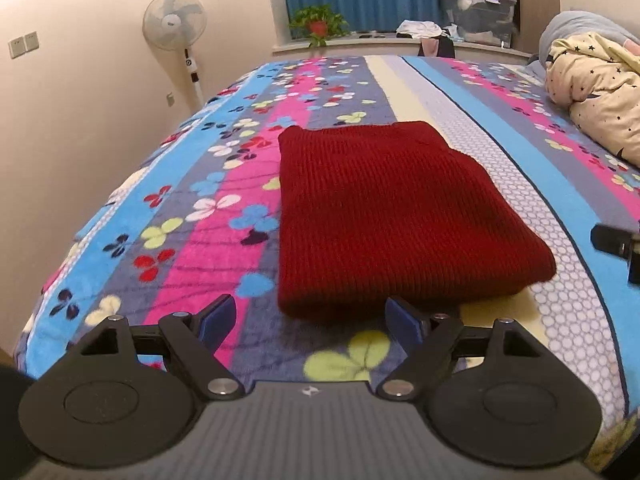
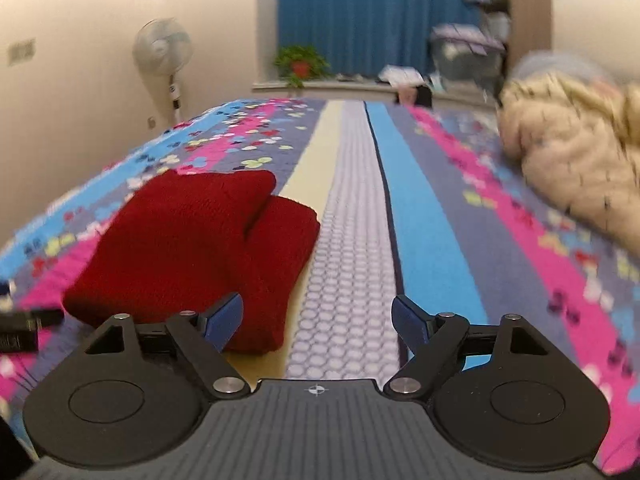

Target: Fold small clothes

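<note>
A dark red knitted garment (image 1: pixel 384 216) lies folded into a thick rectangle on the bed. It also shows in the right wrist view (image 2: pixel 192 252), left of centre. My left gripper (image 1: pixel 310 322) is open and empty, just in front of the garment's near edge. My right gripper (image 2: pixel 318 320) is open and empty, to the right of the garment over the dotted stripe. The right gripper's tip shows in the left wrist view (image 1: pixel 616 242) at the right edge. The left gripper's tip shows in the right wrist view (image 2: pixel 24 326) at the left edge.
The bed is covered by a striped flowered blanket (image 1: pixel 200 208). A cream star-print quilt (image 1: pixel 600 92) is bunched at the right. A standing fan (image 1: pixel 176 24), a potted plant (image 1: pixel 318 22) and storage boxes (image 1: pixel 480 8) stand beyond the bed.
</note>
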Motion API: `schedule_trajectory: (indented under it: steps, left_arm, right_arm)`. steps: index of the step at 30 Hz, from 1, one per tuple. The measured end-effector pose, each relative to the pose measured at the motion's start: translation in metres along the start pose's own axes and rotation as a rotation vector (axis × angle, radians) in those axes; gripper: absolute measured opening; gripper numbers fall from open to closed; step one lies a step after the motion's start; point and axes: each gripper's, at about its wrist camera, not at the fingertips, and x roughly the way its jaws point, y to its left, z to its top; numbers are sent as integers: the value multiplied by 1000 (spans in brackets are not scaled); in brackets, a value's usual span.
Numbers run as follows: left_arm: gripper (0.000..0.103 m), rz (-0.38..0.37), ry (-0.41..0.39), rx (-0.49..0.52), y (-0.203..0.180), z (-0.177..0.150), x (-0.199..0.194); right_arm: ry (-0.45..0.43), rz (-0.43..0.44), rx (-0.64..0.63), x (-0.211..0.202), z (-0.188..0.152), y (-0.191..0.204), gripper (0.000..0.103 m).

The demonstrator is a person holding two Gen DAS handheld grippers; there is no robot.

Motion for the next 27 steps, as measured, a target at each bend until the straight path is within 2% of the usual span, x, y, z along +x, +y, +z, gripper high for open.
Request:
schedule_trajectory:
  steps: [3, 13, 27]
  left_arm:
    - [86, -29, 10, 1, -2, 5, 10]
    - [86, -38, 54, -13, -7, 2, 26]
    - [86, -50, 97, -20, -10, -2, 35]
  right_arm:
    - [24, 8, 9, 6, 0, 3, 83]
    - [61, 13, 70, 22, 1, 4, 84]
    - [69, 24, 57, 23, 0, 4, 84]
